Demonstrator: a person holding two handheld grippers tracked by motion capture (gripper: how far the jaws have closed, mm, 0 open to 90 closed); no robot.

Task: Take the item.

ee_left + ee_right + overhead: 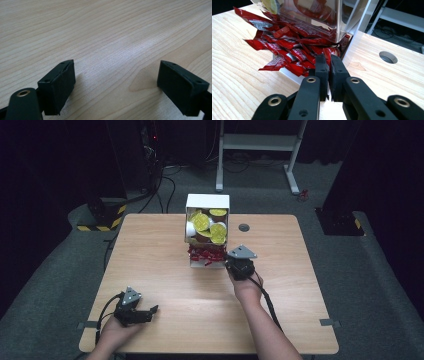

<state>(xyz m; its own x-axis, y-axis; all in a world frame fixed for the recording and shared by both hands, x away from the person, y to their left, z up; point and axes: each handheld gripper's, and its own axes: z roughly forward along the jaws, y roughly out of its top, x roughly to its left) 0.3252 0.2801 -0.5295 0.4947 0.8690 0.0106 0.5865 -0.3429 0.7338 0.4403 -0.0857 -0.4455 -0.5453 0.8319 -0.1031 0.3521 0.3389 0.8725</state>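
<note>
Right gripper (329, 63) at the foot of the white box-shaped dispenser (207, 202), jaws pressed nearly together at the front edge of the heap of red foil sachets (287, 47). Likely pinching the edge of one sachet, though the pinched edge itself not clear between the black pads (322, 72). Seen from above, same gripper (239, 265) just in front of the dispenser's lower tray, hand behind it.

Left gripper (117, 85) well away from the dispenser, toward the near left corner, jaws spread wide over bare wood, nothing between them. From above, left gripper (134, 309) resting low on the light wooden surface (165, 270).

Sachets spilling out of the dispenser's bottom opening onto its white lip; above them, behind the clear front, round yellow-lidded cups (209, 226) stacked in the upper bin. Beside the dispenser, a round cable hole (388, 57) in the surface.

Step in hand, by judgement: picking a single sachet from the pile. Next move: a slow pull back and slightly up, away from the dispenser, with a check for neighbouring sachets dragging along; a re-grip deeper on the sachet if the pinch slips off its thin edge.
</note>
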